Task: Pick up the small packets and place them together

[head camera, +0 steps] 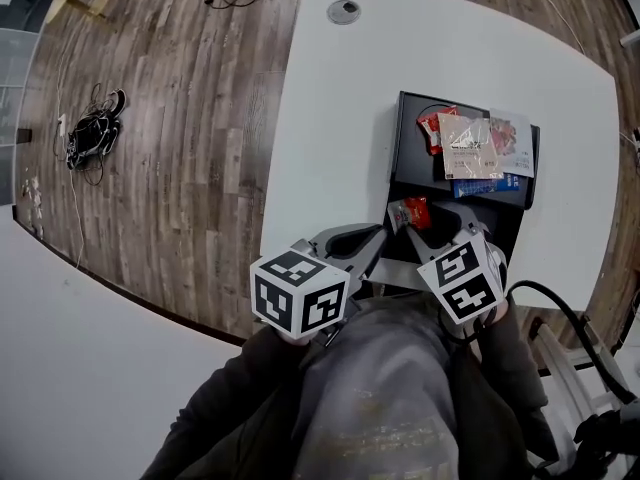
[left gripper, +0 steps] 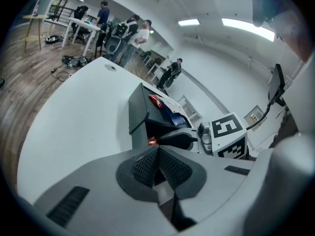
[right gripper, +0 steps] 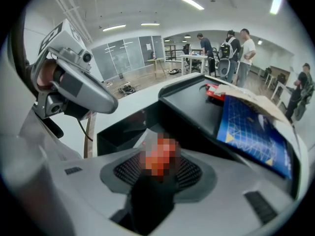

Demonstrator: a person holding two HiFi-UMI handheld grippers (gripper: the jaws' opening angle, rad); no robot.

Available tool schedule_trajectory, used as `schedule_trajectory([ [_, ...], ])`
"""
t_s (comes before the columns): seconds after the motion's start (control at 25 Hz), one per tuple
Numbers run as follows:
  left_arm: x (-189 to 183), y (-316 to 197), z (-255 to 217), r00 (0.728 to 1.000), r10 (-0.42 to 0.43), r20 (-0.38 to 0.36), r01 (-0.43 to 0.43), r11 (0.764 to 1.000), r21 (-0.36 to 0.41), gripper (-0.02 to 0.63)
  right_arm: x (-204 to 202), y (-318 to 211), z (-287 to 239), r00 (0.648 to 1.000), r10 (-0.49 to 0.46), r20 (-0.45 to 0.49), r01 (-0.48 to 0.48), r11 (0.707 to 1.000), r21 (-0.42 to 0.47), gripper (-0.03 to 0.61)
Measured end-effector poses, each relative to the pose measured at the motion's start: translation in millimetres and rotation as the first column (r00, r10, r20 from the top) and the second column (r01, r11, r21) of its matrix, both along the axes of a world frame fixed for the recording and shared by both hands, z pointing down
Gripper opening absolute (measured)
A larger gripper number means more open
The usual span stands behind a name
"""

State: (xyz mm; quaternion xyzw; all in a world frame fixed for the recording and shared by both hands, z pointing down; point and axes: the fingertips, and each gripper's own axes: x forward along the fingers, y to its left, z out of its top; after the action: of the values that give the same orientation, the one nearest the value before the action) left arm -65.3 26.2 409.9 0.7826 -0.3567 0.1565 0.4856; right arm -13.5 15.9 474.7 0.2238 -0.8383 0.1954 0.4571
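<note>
**Red packet loose between parted right jaws**

Left gripper [left gripper: 157,155] clenched, pads together, nothing in them. Right gripper [right gripper: 158,171] close beside it, jaws parted. Small red packet [head camera: 413,211] sat between its tips, pads not pressing it, at the near, lower part of the black tray [head camera: 408,158]. On the tray's upper level lay an overlapping pile: second red packet [head camera: 434,128], beige packet [head camera: 468,146], blue packet [head camera: 487,187]. White table [head camera: 340,118] under all. People [right gripper: 244,53] stood far across the room.

Glossy plastic packets [head camera: 470,146], matt white table [head camera: 330,118]
</note>
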Motion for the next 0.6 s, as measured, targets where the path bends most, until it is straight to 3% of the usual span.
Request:
schedule_trajectory([
  [0.08,-1.3,0.7,1.9,1.0,-0.006,-0.001,0.006,1.0,-0.004,-0.008,-0.7,4.2,5.2,0.999,-0.034,-0.027,0.034,0.999,0.001,0.203],
  [0.32,2.3,4.9,1.6,1.0,-0.004,-0.015,0.004,1.0,-0.01,-0.008,1.1,3.7,9.5,0.993,-0.071,-0.098,0.076,0.996,0.045,0.199],
  [0.48,0.5,5.3,-0.4,1.0,-0.008,-0.013,0.008,1.0,-0.003,-0.008,0.7,5.2,8.3,0.992,-0.076,-0.105,0.082,0.995,0.058,0.156],
  [0.6,-0.8,6.6,-1.4,1.0,-0.011,-0.012,0.011,1.0,-0.001,-0.008,-0.8,7.5,6.4,0.99,-0.086,-0.113,0.095,0.993,0.076,0.078],
])
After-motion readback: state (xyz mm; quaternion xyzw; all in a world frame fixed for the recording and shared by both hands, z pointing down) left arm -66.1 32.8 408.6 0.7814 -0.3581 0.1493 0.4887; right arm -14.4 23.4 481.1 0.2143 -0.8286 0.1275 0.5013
